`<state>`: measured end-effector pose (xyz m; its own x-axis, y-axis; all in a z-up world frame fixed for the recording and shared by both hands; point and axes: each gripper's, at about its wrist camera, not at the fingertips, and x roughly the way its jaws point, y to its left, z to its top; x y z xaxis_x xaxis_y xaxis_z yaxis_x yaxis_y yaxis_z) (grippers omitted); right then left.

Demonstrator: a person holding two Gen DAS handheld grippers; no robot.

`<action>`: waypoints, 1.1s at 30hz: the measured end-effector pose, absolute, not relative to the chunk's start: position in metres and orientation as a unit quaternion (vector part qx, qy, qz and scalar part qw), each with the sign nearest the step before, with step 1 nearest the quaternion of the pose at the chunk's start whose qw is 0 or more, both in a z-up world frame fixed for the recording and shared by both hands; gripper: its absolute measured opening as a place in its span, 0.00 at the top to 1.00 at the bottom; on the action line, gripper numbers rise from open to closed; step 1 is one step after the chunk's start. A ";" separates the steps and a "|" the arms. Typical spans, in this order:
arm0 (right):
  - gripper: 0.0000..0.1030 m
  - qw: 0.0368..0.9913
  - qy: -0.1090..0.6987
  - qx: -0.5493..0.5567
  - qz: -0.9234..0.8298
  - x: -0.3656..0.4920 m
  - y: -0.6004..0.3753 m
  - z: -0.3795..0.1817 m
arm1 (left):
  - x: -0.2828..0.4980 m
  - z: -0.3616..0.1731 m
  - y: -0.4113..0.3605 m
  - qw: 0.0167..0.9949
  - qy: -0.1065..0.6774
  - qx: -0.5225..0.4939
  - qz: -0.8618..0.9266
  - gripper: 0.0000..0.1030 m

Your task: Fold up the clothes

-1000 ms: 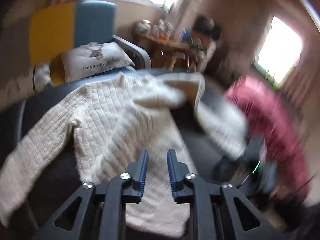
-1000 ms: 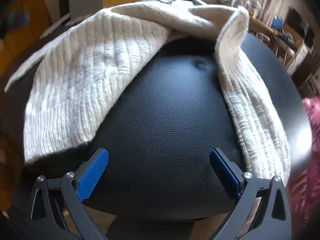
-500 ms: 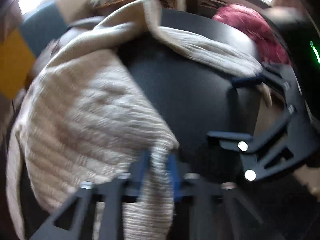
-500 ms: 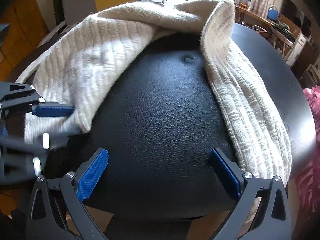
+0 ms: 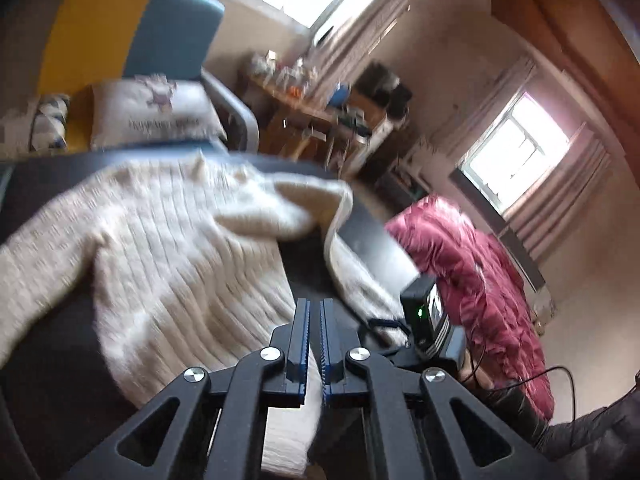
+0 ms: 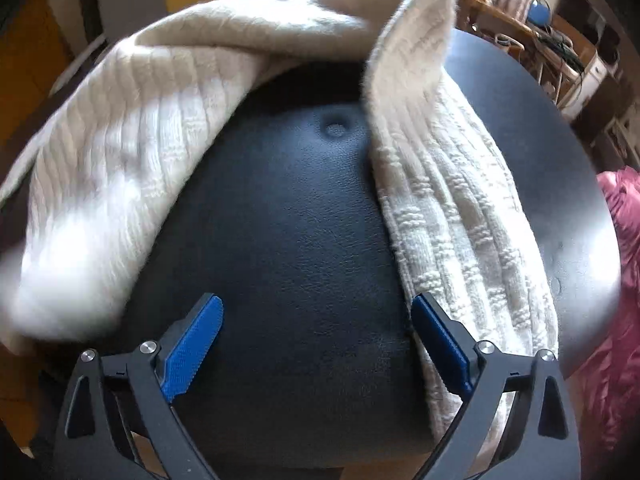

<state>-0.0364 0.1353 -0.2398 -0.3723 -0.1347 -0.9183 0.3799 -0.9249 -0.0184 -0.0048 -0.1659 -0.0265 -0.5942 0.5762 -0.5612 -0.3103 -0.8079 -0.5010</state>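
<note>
A cream cable-knit sweater (image 5: 172, 248) lies open across a black leather cushion (image 6: 304, 220), its two front panels spread apart. My left gripper (image 5: 314, 320) is shut on the sweater's hem, and a strip of knit shows between the blue pads and hangs under the tool. My right gripper (image 6: 316, 320) points down over the bare leather between the panels. Its jaws are wide and closing, with only leather between them. The right pad (image 6: 440, 332) sits against the inner edge of the sweater's right panel (image 6: 452, 208). The right tool's black housing (image 5: 424, 312) shows in the left wrist view.
A magenta quilted jacket (image 5: 472, 264) is heaped to the right of the cushion. Behind it stands a blue and yellow chair (image 5: 172, 36) with a printed pillow (image 5: 156, 116). A cluttered wooden desk (image 5: 320, 112) is farther back. A person's dark sleeve (image 5: 592, 432) is at lower right.
The left gripper closed on the sweater's hem and swung up, so its view now faces the room. It has left the right wrist view. The right gripper shifted toward the right panel.
</note>
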 end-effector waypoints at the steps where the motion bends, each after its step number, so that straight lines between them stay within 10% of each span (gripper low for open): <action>1: 0.06 0.151 0.121 0.531 -0.825 -0.037 0.140 -0.233 | -0.005 -0.020 -0.168 0.243 -0.161 -0.368 0.883 0.97; 16: 0.00 0.130 0.109 0.575 -0.800 -0.121 0.221 -0.242 | -0.010 -0.157 -0.037 0.219 0.119 -0.531 0.810 0.64; 21: 0.00 0.138 0.101 0.580 -0.796 -0.133 0.229 -0.242 | 0.005 -0.165 -0.020 0.215 0.187 -0.506 0.814 0.72; 25: 0.00 0.134 0.102 0.585 -0.794 -0.144 0.234 -0.239 | 0.002 -0.160 -0.053 0.212 0.148 -0.524 0.812 0.88; 33: 0.00 0.082 0.109 0.591 -0.795 -0.174 0.255 -0.229 | -0.006 -0.113 -0.151 0.179 -0.001 -0.509 0.842 0.91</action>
